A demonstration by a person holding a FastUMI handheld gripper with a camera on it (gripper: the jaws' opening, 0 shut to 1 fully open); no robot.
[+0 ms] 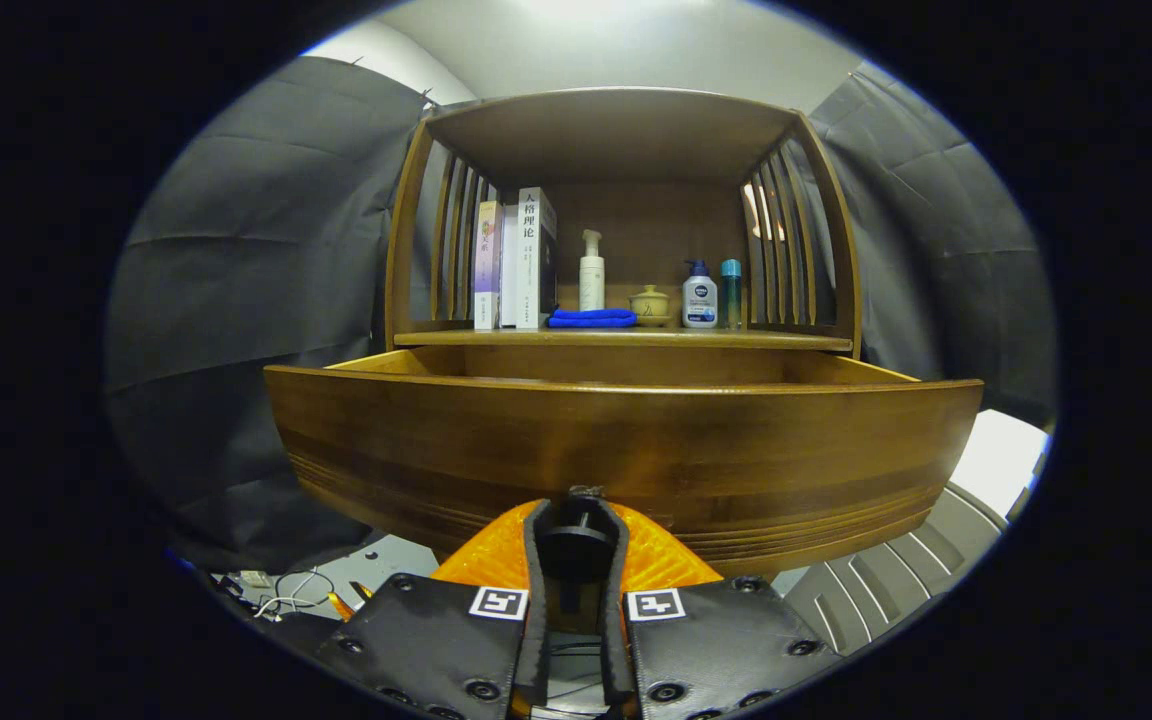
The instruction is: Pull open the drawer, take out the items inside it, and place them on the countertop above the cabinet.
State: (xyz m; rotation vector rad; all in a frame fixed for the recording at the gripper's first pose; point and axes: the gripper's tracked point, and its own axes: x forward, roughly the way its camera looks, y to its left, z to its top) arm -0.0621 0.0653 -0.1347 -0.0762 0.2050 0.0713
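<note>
Drawer (626,440) stood pulled out.
We saw gripper (576,535) fingers pinching its dark knob (576,540) between them.

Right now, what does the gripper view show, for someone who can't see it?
The gripper has its jaws closed on the knob of a pulled-out wooden drawer. Above it, the countertop holds books, bottles, a blue cloth.

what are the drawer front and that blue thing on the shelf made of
Drawer front: looks like wood with a glossy brown finish; grain bands and sheen show. Blue thing: likely soft cloth, folded flat and matte. The claw is closed on the drawer's dark knob.
</note>
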